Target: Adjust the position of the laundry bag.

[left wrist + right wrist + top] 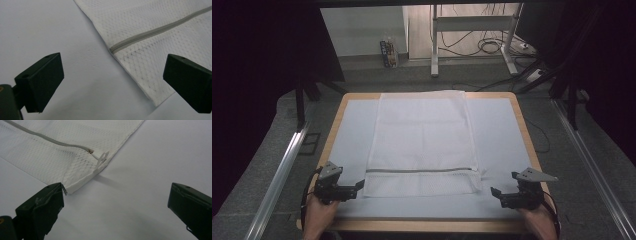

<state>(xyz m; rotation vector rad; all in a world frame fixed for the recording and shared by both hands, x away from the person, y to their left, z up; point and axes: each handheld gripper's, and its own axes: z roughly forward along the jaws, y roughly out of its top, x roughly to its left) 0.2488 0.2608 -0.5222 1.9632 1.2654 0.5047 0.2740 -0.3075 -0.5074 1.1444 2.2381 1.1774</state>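
White mesh laundry bag (422,145) lies flat on the pale blue mat (349,135) of the table (526,132), long axis running away from the person. A grey zipper (422,170) crosses it near the near end, parallel to the near table edge; its white pull tab (102,158) sits at the bag's right edge.

Left gripper (353,188): fingers (40,82) spread wide, nothing between them. In the left gripper view the bag's near-left corner (156,98) lies ahead and between the fingers, toward the right-hand one; not touched.

Right gripper (498,194): fingers (41,208) also spread wide, empty. In the right gripper view the bag's near-right corner (71,190) lies just ahead of the left-hand finger, close to its tip; whether it touches cannot be told. Pull tab farther ahead along the bag's edge.

Both grippers sit low near the front table edge, flanking the bag's short near end and pointing inward at it. Each is about equally near its own corner; the left sits a shade closer to the cloth in the high view.

Judgement: the likely next move is a pinch on each near corner, which calls for each gripper to slide inward so one finger goes over the thin hem.
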